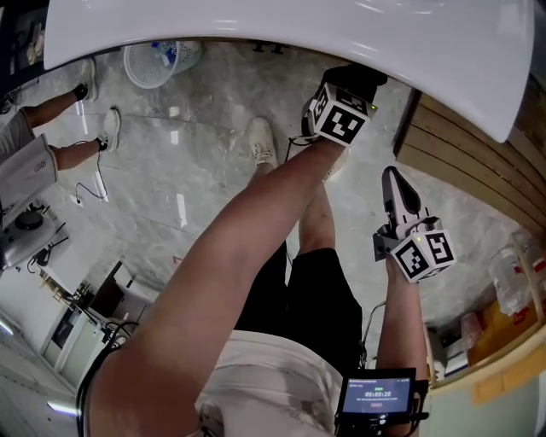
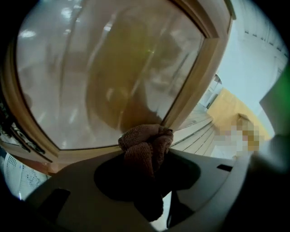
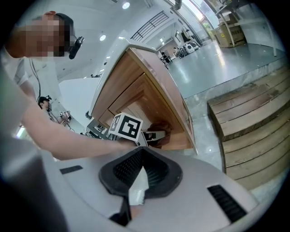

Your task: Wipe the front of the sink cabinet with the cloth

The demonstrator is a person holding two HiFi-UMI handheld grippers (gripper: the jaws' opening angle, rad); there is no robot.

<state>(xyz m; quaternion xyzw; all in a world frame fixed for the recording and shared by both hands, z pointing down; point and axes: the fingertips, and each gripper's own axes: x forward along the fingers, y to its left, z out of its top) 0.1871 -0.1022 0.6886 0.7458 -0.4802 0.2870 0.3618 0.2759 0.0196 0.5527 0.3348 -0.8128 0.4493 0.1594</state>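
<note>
Task status: wiping looks under way, stage uncertain.
- cloth (image 2: 147, 142), brown and bunched, is clamped in the fingers of the left gripper (image 1: 354, 85).
- The wad sits against the cabinet front (image 2: 108, 77), at the lower frame of its glossy panel, near the panel's right-hand corner.
- The panel shows only reflections, with no wet streak or dirt line, so I can't judge how much of the cabinet front is done. My guess is that most of it is left.
- The wooden frame rails around the panel also look due for a pass.

Pose:
- The left arm is stretched long, forward and down, reaching in under the white counter (image 1: 281, 26) that overhangs the cabinet front. The marker cube faces up.
- right gripper (image 1: 394, 183) hangs well back from the cabinet front, off to its side, and takes no part.
- Its fingers are pressed together. A pale sliver shows at the seam; I can't tell what it is.
- Seen from the right gripper view, the cloth meets the cabinet front low down.
</note>
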